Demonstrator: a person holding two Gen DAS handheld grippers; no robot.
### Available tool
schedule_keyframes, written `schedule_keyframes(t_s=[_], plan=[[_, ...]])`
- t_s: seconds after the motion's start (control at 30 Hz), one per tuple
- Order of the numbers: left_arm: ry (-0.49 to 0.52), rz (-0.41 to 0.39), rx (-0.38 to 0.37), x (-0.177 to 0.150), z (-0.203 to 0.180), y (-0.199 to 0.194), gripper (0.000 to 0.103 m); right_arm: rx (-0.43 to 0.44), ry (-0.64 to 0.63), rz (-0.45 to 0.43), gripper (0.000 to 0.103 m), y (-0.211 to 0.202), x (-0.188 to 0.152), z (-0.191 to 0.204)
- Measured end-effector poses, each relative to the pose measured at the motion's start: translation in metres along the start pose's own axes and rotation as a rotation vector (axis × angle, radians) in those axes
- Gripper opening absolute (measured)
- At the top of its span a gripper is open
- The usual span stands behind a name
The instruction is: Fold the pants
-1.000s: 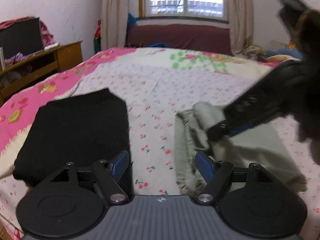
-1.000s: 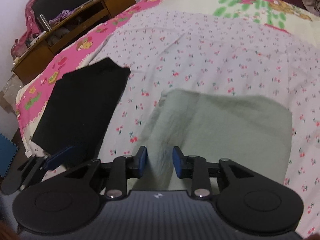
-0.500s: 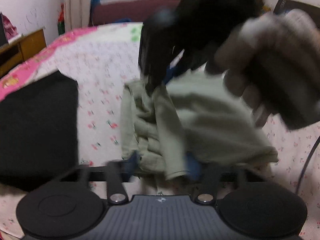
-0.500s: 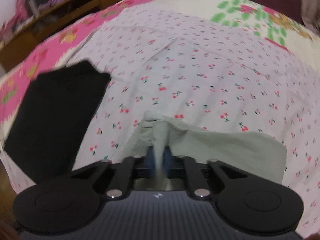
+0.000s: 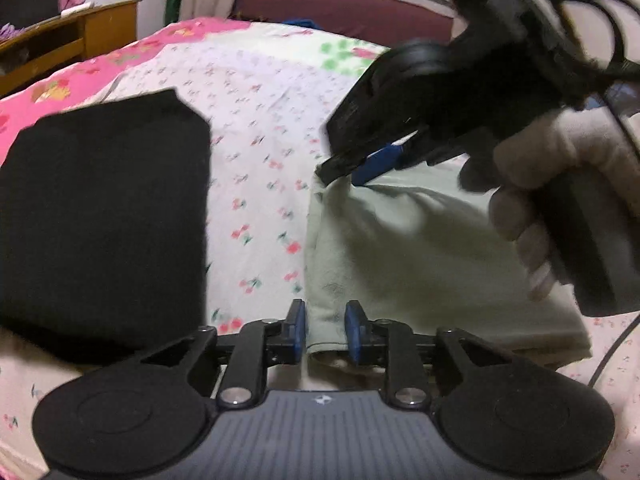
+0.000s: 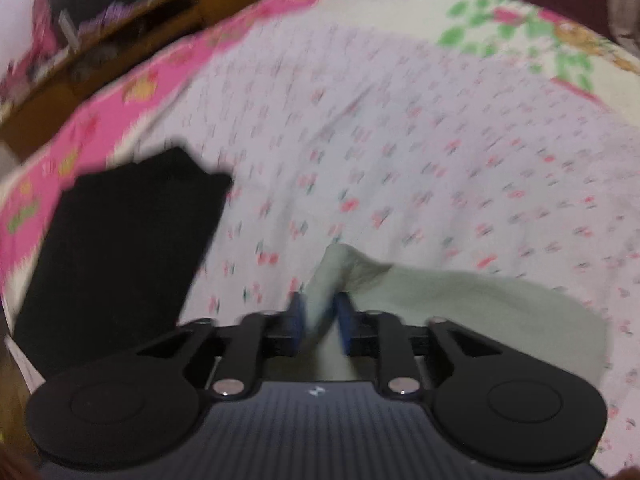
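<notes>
The pale green pants (image 5: 408, 248) lie folded on the flowered bedsheet (image 5: 260, 128). My left gripper (image 5: 325, 330) is shut on their near left corner. My right gripper (image 5: 348, 166) shows in the left wrist view, shut on the far left corner and lifting it a little. In the right wrist view the green cloth (image 6: 460, 304) is pinched between the right gripper's blue pads (image 6: 298, 322), midpoint (image 6: 320, 320). A hand (image 5: 560, 200) holds the right gripper.
A folded black garment (image 5: 100, 216) lies left of the green pants, also in the right wrist view (image 6: 120, 248). A wooden desk (image 5: 60, 40) stands at the far left. A dark red sofa (image 5: 340, 8) is under the window.
Both grippers closed on the left edge of the green pants, left on the near corner and right on the far corner. The edge is now lifted and pulled straight.
</notes>
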State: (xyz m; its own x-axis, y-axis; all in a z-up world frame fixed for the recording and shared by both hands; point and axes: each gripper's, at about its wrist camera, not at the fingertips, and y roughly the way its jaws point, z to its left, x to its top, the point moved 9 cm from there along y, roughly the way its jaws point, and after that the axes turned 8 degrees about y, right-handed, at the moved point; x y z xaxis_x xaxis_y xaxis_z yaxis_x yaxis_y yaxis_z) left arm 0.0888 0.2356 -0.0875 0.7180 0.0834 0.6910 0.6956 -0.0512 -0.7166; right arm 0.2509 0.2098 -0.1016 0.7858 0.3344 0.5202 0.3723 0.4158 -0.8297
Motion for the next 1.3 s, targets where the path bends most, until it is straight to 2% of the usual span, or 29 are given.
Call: schedule_keyframes(t_s=[0.03, 0.07, 0.1, 0.2, 0.27, 0.37, 0.47, 0.53, 0.57, 0.63, 0.7, 0.73, 0.83, 0.97, 1.03, 1.13, 1.2, 1.3], plan=[[0.005, -0.001, 0.014, -0.002, 0.003, -0.003, 0.050, 0.000, -0.007, -0.017, 0.040, 0.000, 0.000, 0.001], [0.015, -0.004, 0.039, -0.003, 0.005, -0.007, 0.060, 0.002, -0.003, -0.030, 0.040, -0.003, 0.000, 0.001], [0.026, -0.008, 0.063, -0.003, 0.008, -0.010, 0.064, 0.014, 0.012, -0.044, 0.040, -0.008, 0.001, 0.000], [0.053, -0.023, 0.126, -0.002, 0.013, -0.021, 0.064, 0.063, 0.044, -0.127, 0.039, -0.041, 0.006, -0.005], [0.068, -0.042, 0.159, 0.002, 0.013, -0.027, 0.064, 0.056, 0.040, -0.187, 0.039, -0.067, 0.002, -0.012], [0.117, -0.085, 0.174, 0.011, 0.002, -0.031, 0.064, 0.015, 0.065, -0.251, 0.040, -0.093, -0.022, -0.035], [0.155, -0.113, 0.198, 0.018, -0.010, -0.025, 0.064, -0.026, 0.119, -0.213, 0.042, -0.086, -0.052, -0.060], [0.158, -0.120, 0.220, 0.024, -0.013, -0.015, 0.064, -0.004, 0.181, -0.182, 0.042, -0.066, -0.055, -0.064], [0.168, -0.109, 0.232, 0.026, -0.014, -0.007, 0.064, -0.020, 0.157, -0.156, 0.040, -0.053, -0.054, -0.062], [0.224, -0.035, 0.301, 0.023, -0.011, 0.015, 0.065, -0.090, 0.092, -0.120, 0.040, -0.035, -0.056, -0.061], [0.271, 0.040, 0.374, 0.016, -0.002, 0.026, 0.065, -0.072, 0.080, -0.133, 0.040, -0.044, -0.056, -0.059], [0.262, 0.056, 0.384, 0.013, 0.003, 0.024, 0.065, -0.050, 0.081, -0.156, 0.040, -0.057, -0.058, -0.060], [0.190, 0.055, 0.351, 0.011, 0.010, 0.006, 0.065, -0.016, 0.123, -0.218, 0.041, -0.093, -0.069, -0.074], [0.233, 0.039, 0.426, 0.008, -0.001, -0.012, 0.065, 0.024, 0.184, -0.211, 0.044, -0.117, -0.104, -0.092], [0.257, 0.015, 0.438, 0.009, -0.013, -0.026, 0.067, 0.031, 0.206, -0.219, 0.044, -0.127, -0.124, -0.097], [0.275, -0.034, 0.420, 0.011, -0.039, -0.041, 0.077, 0.030, 0.249, -0.243, 0.044, -0.141, -0.154, -0.103], [0.298, -0.069, 0.396, 0.013, -0.062, -0.049, 0.089, 0.029, 0.287, -0.263, 0.045, -0.151, -0.169, -0.108], [0.333, -0.095, 0.354, 0.014, -0.095, -0.052, 0.090, 0.020, 0.327, -0.283, 0.045, -0.165, -0.181, -0.118]])
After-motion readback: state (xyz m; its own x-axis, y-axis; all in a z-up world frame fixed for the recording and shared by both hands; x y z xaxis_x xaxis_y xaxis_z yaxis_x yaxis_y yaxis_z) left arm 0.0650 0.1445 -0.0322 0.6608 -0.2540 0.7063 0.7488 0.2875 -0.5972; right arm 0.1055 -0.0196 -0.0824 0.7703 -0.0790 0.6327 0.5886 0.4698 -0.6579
